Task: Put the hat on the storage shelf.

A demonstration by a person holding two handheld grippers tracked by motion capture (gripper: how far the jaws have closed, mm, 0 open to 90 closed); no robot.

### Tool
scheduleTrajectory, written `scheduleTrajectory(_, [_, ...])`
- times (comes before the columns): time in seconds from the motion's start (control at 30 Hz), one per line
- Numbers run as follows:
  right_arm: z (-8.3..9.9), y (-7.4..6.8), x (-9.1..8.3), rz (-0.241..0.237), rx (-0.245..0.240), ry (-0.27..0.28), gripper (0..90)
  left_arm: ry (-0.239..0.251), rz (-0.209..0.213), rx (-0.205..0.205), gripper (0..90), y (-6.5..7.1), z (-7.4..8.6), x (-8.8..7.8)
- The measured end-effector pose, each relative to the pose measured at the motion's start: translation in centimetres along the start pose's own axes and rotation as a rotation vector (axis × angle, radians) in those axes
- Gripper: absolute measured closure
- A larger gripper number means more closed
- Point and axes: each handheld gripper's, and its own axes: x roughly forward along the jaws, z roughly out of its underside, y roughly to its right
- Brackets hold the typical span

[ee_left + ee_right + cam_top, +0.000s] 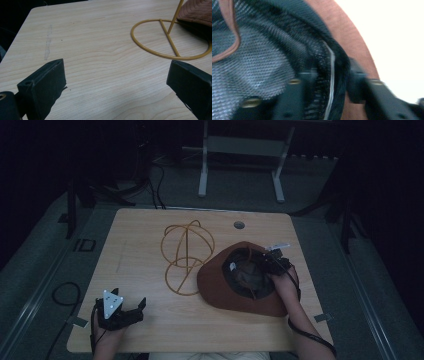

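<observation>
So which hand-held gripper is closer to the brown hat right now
The right. The right hand-held gripper is at the hat, its jaws straddling the inner band at the far right edge. The left hand-held gripper sits open over bare table, well off to the hat's left.

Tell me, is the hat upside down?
Yes. The hat lies crown down on the table, its mesh lining facing up, and the right gripper pinches its inner band.

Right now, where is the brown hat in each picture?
High view: the hat lies upside down, right of middle, beside the wire stand.
Left gripper view: its brim peeks in at the top right corner.
Right gripper view: its brim and dark mesh lining, seen up close.
Shared landmark: the wooden table.
</observation>
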Motion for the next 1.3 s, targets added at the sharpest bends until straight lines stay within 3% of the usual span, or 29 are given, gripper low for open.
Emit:
scheduleTrajectory(0.03, [0.0, 0.0, -0.2, 0.013, 0.007, 0.012, 76.8, 0.002, -0.002, -0.004, 3.0, 0.0, 0.0, 0.0])
scheduleTrajectory(0.13, [-0.2, 0.3, -1.0, 0.028, 0.036, 0.06, 82.4, 0.007, -0.004, -0.016, 3.0, -0.2, 0.0, -0.1])
scheduleTrajectory(0.2, [-0.3, 0.4, -1.5, 0.036, 0.04, 0.083, 83.0, 0.006, 0.0, -0.02, 3.0, -0.3, 0.0, -0.1])
scheduleTrajectory(0.33, [-0.6, 1.0, -2.8, 0.005, 0.091, 0.142, 83.6, 0.004, -0.004, -0.015, 3.0, -0.2, 0.0, -0.1])
scheduleTrajectory(0.47, [-0.9, 1.3, -4.0, -0.003, 0.106, 0.181, 83.7, 0.004, -0.007, -0.017, 3.0, -0.1, -0.1, -0.1])
scheduleTrajectory(0.53, [-1.4, 1.5, -5.4, -0.008, 0.114, 0.218, 84.0, 0.009, -0.007, -0.016, 3.0, 0.1, -0.2, -0.4])
scheduleTrajectory(0.8, [-2.2, 2.9, -8.7, -0.021, 0.166, 0.311, 84.2, 0.01, 0.06, -0.049, 3.0, 1.2, -1.5, -1.1])
scheduleTrajectory(0.93, [-2.4, 3.7, -10.1, -0.009, 0.182, 0.334, 84.2, 0.021, 0.088, -0.038, 3.0, 2.1, -3.2, -1.9])
scheduleTrajectory(1.1, [-2.5, 4.4, -11.3, 0.002, 0.18, 0.349, 84.1, 0.023, 0.086, -0.022, 3.6, 3.2, -5.9, -2.7])
scheduleTrajectory(1.3, [-2.2, 5.0, -12.4, -0.006, 0.198, 0.372, 84.1, 0.086, 0.156, 0.007, 3.7, 4.7, -9.9, -3.7])
